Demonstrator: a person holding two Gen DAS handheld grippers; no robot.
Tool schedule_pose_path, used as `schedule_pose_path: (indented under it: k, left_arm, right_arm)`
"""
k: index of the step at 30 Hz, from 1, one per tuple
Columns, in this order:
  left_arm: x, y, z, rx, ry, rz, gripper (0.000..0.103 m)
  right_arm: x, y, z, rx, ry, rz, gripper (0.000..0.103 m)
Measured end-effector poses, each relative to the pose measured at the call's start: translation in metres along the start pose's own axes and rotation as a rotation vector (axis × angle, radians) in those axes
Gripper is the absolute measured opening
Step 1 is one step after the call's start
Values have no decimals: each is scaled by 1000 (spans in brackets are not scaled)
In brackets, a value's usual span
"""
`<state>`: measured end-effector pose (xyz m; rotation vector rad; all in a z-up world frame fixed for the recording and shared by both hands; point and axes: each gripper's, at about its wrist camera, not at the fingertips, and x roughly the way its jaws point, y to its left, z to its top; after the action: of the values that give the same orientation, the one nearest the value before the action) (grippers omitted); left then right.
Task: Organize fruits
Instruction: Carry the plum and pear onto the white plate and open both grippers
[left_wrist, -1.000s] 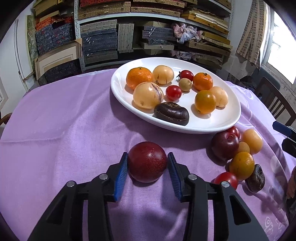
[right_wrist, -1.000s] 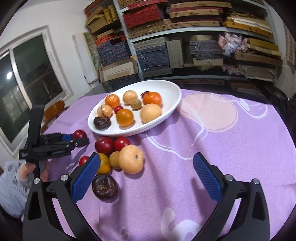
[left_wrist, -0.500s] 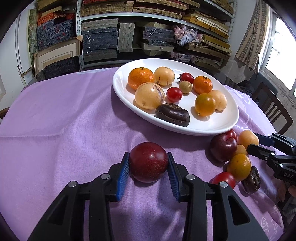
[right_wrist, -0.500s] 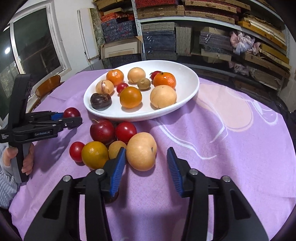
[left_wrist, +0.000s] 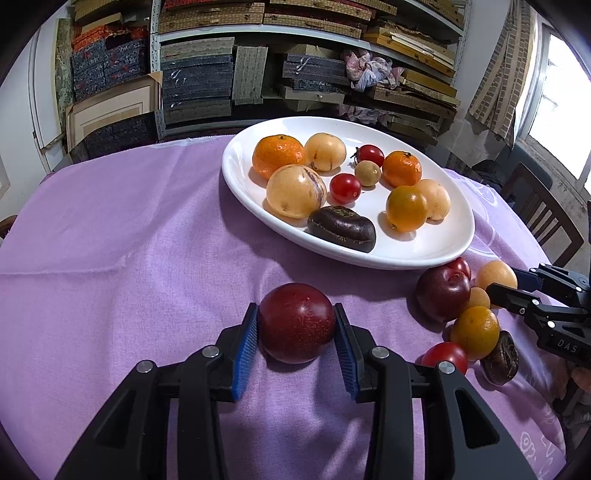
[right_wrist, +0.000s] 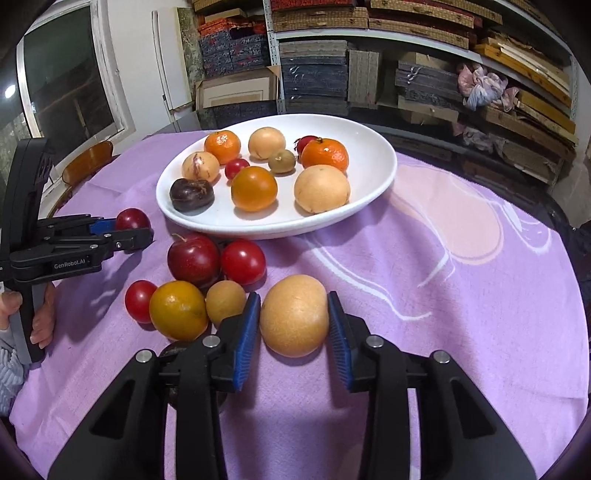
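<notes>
My left gripper (left_wrist: 295, 325) is shut on a dark red plum (left_wrist: 297, 323) that rests on the purple cloth, in front of the white oval plate (left_wrist: 436, 254) holding several fruits. My right gripper (right_wrist: 291, 321) is shut on a tan round fruit (right_wrist: 294, 315) on the cloth, at the right end of a loose cluster: a red plum (right_wrist: 194, 258), a red tomato (right_wrist: 243, 261), an orange-yellow fruit (right_wrist: 178, 309), a small tan fruit (right_wrist: 225, 301) and a small tomato (right_wrist: 139, 300). The left gripper with its plum also shows in the right wrist view (right_wrist: 129, 229).
The round table carries a purple cloth (left_wrist: 129, 240). A dark brown fruit (left_wrist: 500, 356) lies at the near end of the cluster. Shelves stacked with boxes (left_wrist: 229, 74) stand behind the table. A wooden chair (left_wrist: 543, 218) stands at the right.
The right gripper has moved in from open and empty and closed its pads on the tan fruit. The left gripper has closed its small gaps onto the plum.
</notes>
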<state>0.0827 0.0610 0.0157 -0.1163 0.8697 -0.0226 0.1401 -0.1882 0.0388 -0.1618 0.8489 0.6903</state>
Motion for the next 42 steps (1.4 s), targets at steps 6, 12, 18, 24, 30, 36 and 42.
schedule_pose_path:
  k: [6, 12, 18, 24, 30, 36, 42]
  left_arm:
    - [-14, -5, -2, 23, -75, 11, 39]
    - [-42, -11, 23, 28, -146, -17, 39]
    - [-17, -18, 108, 11, -111, -39, 39]
    - [49, -11, 172, -55, -9, -1, 39]
    - [106, 0, 192, -82, 99, 59, 39]
    - [116, 10, 194, -111, 118, 65, 41]
    - [79, 5, 189, -79, 33, 48, 54]
  right_arm:
    - [-11, -11, -2, 68, -14, 56, 35]
    - [-51, -22, 32, 105, -112, 100, 35]
    - [-37, 1, 83, 45, -132, 103, 35]
    - [19, 28, 116, -7, -77, 100, 35]
    - [65, 52, 136, -73, -5, 96, 35]
    - [95, 68, 140, -125, 61, 74, 34]
    - [75, 58, 134, -79, -22, 90, 51]
